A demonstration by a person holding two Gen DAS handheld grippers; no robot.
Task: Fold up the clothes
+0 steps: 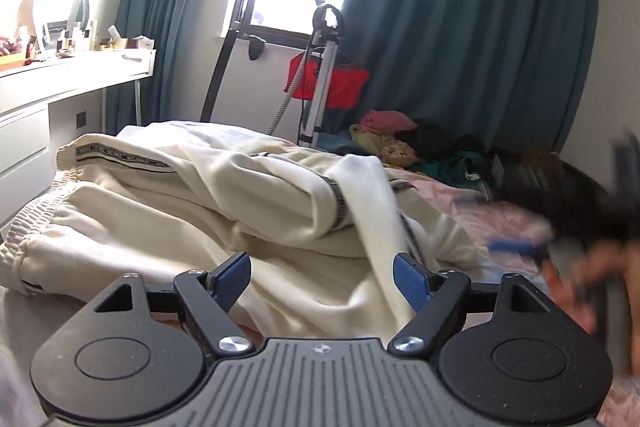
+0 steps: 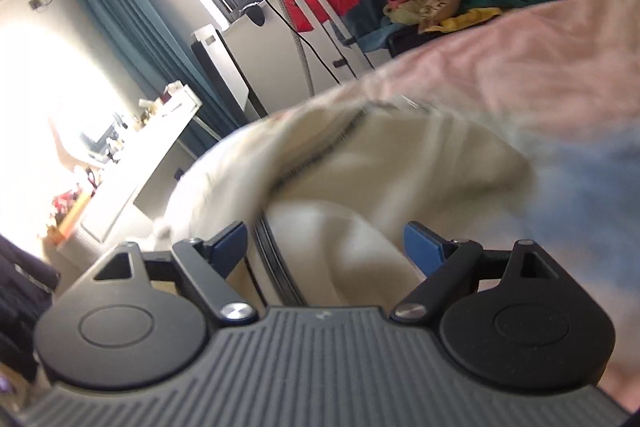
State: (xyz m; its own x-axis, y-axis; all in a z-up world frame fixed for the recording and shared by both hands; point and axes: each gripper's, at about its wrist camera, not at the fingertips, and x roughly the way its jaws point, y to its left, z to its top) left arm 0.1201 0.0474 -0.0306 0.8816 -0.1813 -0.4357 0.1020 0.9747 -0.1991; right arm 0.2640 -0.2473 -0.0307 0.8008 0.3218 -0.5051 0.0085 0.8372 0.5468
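Cream trousers [image 1: 192, 203] with a dark patterned stripe and an elastic waistband lie crumpled on the bed, waistband at the left. My left gripper [image 1: 322, 277] is open, its blue-padded fingers [image 1: 234, 275] spread just above the near cream fabric, holding nothing. My right gripper [image 2: 326, 247] is open, tilted, low over the same cream trousers [image 2: 360, 179], which are blurred in this view. In the left wrist view the right gripper [image 1: 520, 247] and the hand holding it show as a blur at the right edge.
The bed has a pink sheet [image 2: 500, 67]. A pile of mixed clothes [image 1: 420, 143] lies at the far end. A garment steamer stand [image 1: 320, 75] with a red item stands by the teal curtains [image 1: 460, 27]. A white dressing table [image 1: 72, 75] with bottles is at the left.
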